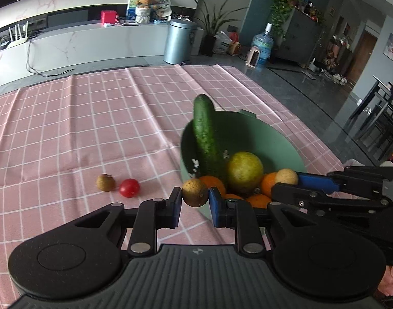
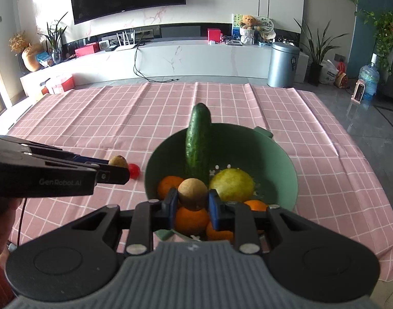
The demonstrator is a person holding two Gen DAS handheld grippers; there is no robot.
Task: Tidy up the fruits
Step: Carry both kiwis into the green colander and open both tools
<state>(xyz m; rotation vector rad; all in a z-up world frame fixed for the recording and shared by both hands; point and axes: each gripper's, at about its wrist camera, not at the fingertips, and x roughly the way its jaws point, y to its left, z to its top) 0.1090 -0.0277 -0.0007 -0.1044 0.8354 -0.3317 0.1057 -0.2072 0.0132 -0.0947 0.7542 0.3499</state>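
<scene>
While both of my grippers carry a small brown fruit, I treat the job as two releases into one crowded bowl.

From the left wrist view, my left gripper (image 1: 195, 200) is clamped on a speckled brown fruit (image 1: 195, 192), which hangs at the near left rim of the green bowl (image 1: 284, 141), not yet clearly over its hollow. To do this well, I judge I should carry it toward 1 o'clock until it is past the rim, then lower before letting go, so it does not bounce out. A cucumber (image 1: 205, 134) leans upright against the far wall at 12 o'clock; I should stay clear of it. At 9 o'clock on the pink checked desk (image 1: 93, 118) another brown fruit (image 1: 105, 182) and a red tomato (image 1: 129, 187) lie just beside each other, awaiting pickup. My right gripper (image 1: 286, 180) enters from 3 o'clock with its own fruit over the oranges.

From the right wrist view, my right gripper (image 2: 192, 202) is closed on a round tan fruit (image 2: 192, 194), above the oranges (image 2: 191, 220) at the bowl's near side. A yellow-green citrus (image 2: 232, 188) sits at 1 o'clock. I judge a low release best, into a gap between the oranges, since the pile could send the fruit rolling. My left gripper (image 2: 118, 167) waits at 9 o'clock outside the rim, so I should drop one fruit at a time.
</scene>
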